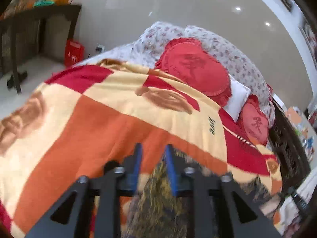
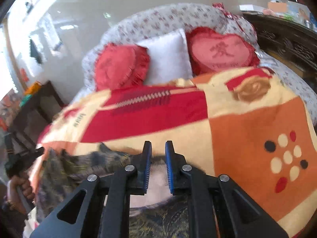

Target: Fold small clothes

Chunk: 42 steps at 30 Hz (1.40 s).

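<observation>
A small dark garment (image 1: 158, 208) with a yellow and black print lies on the checked orange, cream and red blanket (image 1: 99, 119). My left gripper (image 1: 153, 154) hovers over the garment's far edge. Its blue pads (image 1: 138, 158) stand apart, and only cloth lying beneath shows in the gap. In the right wrist view the same garment (image 2: 83, 164) spreads to the left, and a pale part of it (image 2: 158, 190) sits under my right gripper (image 2: 158, 148). These jaws also stand apart with a clear gap. A hand (image 2: 19, 188) holds the left gripper (image 2: 39, 150) at the garment's left edge.
Two red heart cushions (image 2: 221, 51) (image 2: 118, 67) and a white pillow (image 2: 168, 57) lie at the head of the bed on a floral quilt (image 1: 227, 47). A dark carved headboard (image 2: 287, 39) stands behind. A red basket (image 1: 73, 52) and a dark wooden table (image 1: 39, 29) stand on the floor.
</observation>
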Each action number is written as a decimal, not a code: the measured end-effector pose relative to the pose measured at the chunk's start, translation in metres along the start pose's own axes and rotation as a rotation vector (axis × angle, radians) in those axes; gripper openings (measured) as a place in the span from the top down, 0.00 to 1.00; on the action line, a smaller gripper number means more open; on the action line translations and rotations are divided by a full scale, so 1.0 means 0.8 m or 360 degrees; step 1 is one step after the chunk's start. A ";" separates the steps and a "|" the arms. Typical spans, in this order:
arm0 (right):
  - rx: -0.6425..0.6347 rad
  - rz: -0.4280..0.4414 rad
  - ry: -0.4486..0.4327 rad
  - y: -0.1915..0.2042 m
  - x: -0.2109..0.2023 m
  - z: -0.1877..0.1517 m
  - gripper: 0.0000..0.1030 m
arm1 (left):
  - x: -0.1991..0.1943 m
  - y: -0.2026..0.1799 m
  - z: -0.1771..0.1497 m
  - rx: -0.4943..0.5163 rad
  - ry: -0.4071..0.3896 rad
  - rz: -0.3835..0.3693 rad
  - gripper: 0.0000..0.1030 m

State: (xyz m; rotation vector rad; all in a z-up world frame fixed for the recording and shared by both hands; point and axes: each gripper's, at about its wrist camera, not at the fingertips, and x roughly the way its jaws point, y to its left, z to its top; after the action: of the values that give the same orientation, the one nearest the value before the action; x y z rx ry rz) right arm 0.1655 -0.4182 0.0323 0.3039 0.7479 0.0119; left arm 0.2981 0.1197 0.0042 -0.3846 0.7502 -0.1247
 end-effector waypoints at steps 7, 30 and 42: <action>-0.0232 0.0225 0.0338 0.039 -0.006 -0.092 0.72 | 0.001 -0.068 -0.088 0.0293 0.0319 -0.0313 0.70; -0.0386 0.0255 0.0571 0.130 0.099 -0.088 0.71 | 0.003 -0.036 -0.139 0.0468 0.0064 0.0000 0.36; 0.0082 0.0312 0.0306 0.099 0.144 -0.035 0.87 | -0.006 -0.006 -0.138 0.0279 0.0015 0.0037 0.36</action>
State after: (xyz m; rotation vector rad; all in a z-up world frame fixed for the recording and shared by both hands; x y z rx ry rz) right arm 0.2390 -0.3212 -0.0422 0.4288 0.9075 0.2102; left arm 0.2188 0.0838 -0.0642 -0.2087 0.7464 -0.1691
